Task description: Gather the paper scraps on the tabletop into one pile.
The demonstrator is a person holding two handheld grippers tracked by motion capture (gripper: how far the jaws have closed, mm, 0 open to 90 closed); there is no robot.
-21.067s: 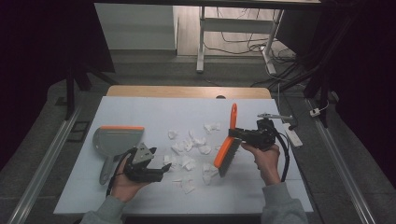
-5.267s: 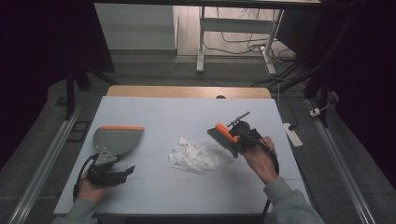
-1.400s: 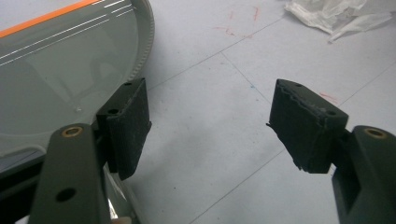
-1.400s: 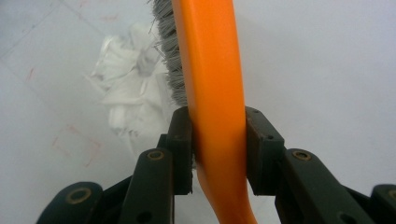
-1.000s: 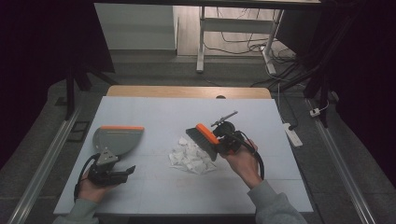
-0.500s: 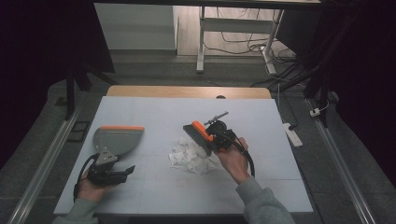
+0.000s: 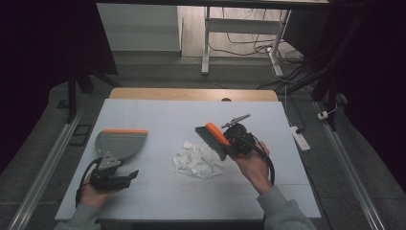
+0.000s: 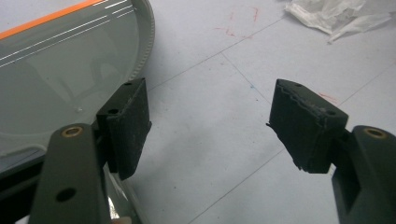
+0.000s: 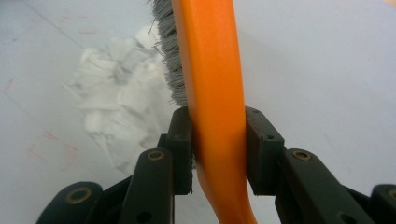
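While your right tool [image 9: 218, 140] clamps the orange brush [image 7: 214, 139] by its handle, the bristles sit at the far right edge of the white paper scraps [image 7: 197, 160] heaped mid-tabletop [image 7: 163, 115]. Your left tool [image 8: 210, 126] rests with its jaws spread wide and holding nothing, just beside the grey dustpan [image 7: 119, 143], well apart from the pile.

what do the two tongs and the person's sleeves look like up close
Both tongs, left and right, have black metal arms with brass-coloured rivets and blocky black pads, worn and ragged at the edges. From the high view each has a black body and a trailing black cable; the left carries a grey three-cornered plate. The sleeves are grey.
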